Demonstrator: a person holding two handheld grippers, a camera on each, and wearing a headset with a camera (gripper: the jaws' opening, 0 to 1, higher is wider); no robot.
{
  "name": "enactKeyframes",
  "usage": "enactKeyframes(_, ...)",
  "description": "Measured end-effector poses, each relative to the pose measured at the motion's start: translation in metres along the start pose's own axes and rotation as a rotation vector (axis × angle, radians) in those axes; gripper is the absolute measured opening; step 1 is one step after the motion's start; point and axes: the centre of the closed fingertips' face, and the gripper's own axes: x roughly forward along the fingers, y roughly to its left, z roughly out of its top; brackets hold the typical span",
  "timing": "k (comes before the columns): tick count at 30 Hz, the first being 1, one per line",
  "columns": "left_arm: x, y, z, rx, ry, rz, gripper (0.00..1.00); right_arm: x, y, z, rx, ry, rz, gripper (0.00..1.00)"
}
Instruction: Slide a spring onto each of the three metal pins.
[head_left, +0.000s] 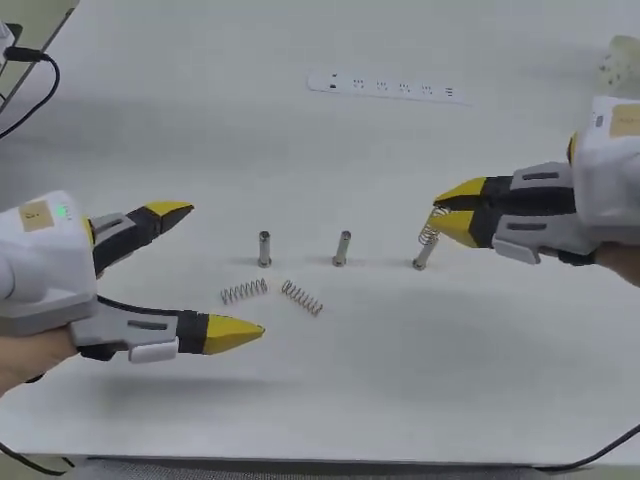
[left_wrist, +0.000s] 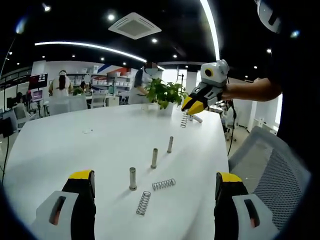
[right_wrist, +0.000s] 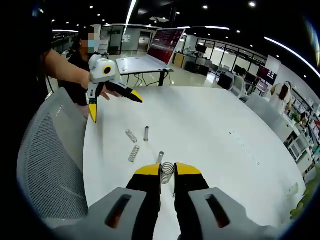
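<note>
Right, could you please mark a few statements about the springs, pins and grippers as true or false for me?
1. The right gripper is shut on a spring. True.
2. The left gripper holds a spring as well. False: it is open and holds nothing.
3. Two loose springs lie on the table. True.
4. All three pins already wear springs. False: the left pin and the middle pin stand bare.
5. A power strip lies on the table beyond the pins. True.
</note>
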Motion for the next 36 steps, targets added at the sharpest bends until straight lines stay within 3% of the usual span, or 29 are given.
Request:
enactKeyframes(5, -0.002, 0.0, -0.002, -0.003, -0.001, 0.005, 0.98, -0.004, -0.02, -0.007, 0.045, -0.005, -0.065, 0.07)
enactKeyframes(10, -0.002, 0.001, -0.002, -0.004, -0.002, 0.01, 0.98, -0.001, -0.03, -0.013, 0.071, 0.005, -0.085, 0.07)
enactKeyframes(36, -0.003, 0.002, -0.002, -0.011, -0.002, 0.02, 0.98, 0.017, -0.041, -0.038, 0.125, 0.05, -0.1, 0.06)
